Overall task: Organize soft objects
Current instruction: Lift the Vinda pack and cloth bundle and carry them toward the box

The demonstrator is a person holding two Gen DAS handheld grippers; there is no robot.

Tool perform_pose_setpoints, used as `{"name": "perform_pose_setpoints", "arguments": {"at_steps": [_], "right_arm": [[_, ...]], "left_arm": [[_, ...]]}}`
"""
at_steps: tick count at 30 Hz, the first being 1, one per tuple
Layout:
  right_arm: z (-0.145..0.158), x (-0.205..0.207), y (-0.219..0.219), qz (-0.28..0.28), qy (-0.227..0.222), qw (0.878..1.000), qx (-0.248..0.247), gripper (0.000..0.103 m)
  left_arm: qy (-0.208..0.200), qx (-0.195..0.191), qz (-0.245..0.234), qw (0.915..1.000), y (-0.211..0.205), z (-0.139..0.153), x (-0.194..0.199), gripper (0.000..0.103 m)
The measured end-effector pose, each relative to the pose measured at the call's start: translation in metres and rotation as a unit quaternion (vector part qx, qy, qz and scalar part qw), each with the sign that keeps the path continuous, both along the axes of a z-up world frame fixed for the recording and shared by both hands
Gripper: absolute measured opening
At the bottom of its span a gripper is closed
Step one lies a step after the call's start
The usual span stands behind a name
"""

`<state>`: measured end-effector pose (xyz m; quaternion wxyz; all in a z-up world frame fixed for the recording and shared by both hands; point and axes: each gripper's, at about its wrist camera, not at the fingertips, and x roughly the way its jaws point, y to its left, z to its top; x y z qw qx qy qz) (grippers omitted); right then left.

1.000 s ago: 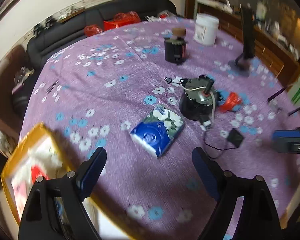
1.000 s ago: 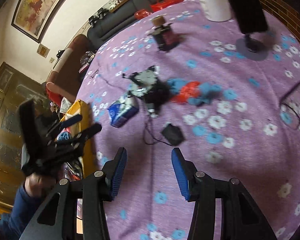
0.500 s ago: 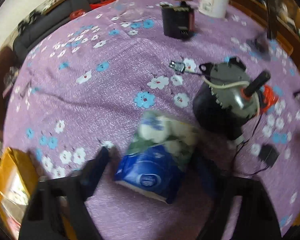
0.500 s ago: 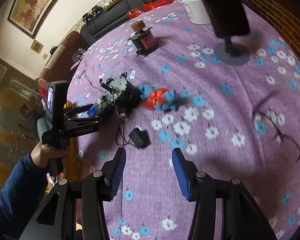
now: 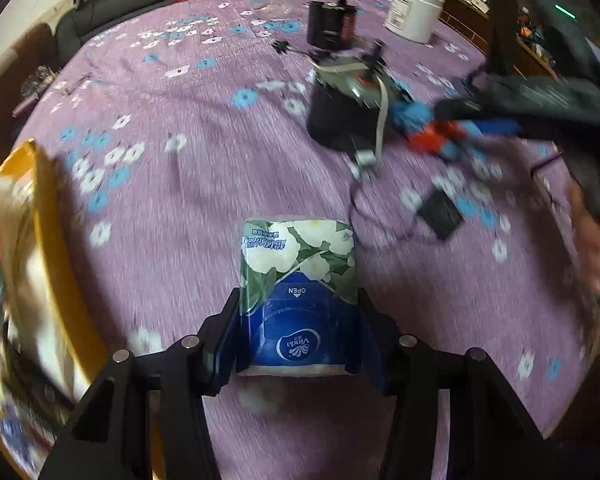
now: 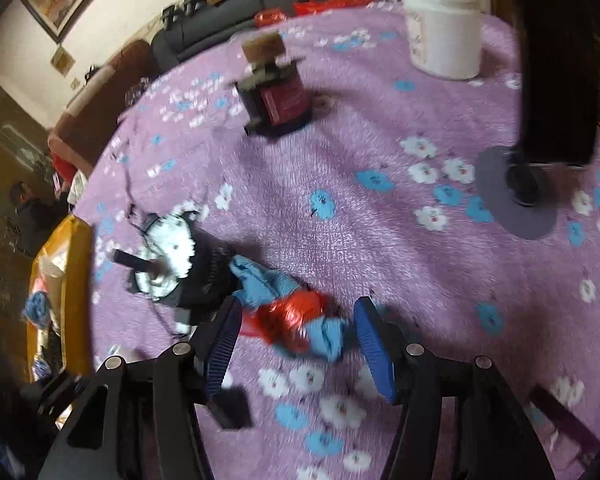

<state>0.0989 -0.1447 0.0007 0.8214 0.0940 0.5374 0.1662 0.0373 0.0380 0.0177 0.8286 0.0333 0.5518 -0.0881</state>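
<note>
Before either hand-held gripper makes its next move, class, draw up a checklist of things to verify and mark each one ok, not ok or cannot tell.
1. Tissue pack sits between the fingers of the left hand-held gripper, whose jaws have just been closing: ok.
2. Left pads press both sides of the pack: ok, both appear to touch it.
3. Yellow box at the table edge is open to receive the pack: ok.
4. Blue and red cloth bundle lies between the fingers of the right hand-held gripper: ok.
5. Right pads grip the bundle: not ok, jaws have just been opening and stand apart from it.
6. Bundle is free of the black motor: cannot tell.
</note>
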Motion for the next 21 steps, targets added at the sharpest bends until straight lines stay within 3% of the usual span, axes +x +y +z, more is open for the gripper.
{"name": "perform_pose_setpoints", "arguments": {"at_steps": [1, 3, 5, 7, 17, 21], "right_arm": [[-0.005, 0.002, 0.002, 0.005, 0.008, 1.000, 0.000, 0.061], [-0.010, -0.001, 0.008, 0.017, 0.007, 1.000, 0.005, 0.042], [-0.007, -0.009, 0.015, 0.031, -0.008, 0.999, -0.015, 0.038], [-0.004, -0.019, 0.018, 0.038, -0.019, 0.999, -0.031, 0.037], [0.008, -0.123, -0.016, 0.004, -0.010, 0.999, 0.032, 0.038], [0.008, -0.147, -0.022, -0.001, -0.006, 0.999, 0.035, 0.038]], "left_arm": [[-0.005, 0.013, -0.002, 0.9999, -0.003, -0.001, -0.008, 0.051], [-0.012, 0.018, 0.000, 0.9998, -0.005, -0.002, -0.019, 0.051], [-0.014, 0.022, 0.004, 0.9997, -0.006, -0.005, -0.025, 0.052], [-0.028, 0.034, 0.007, 0.9990, -0.007, -0.005, -0.034, 0.052], [-0.072, 0.051, -0.013, 0.9960, -0.030, -0.002, -0.053, 0.052], [-0.084, 0.053, -0.029, 0.9947, -0.040, 0.003, -0.052, 0.051]]}}
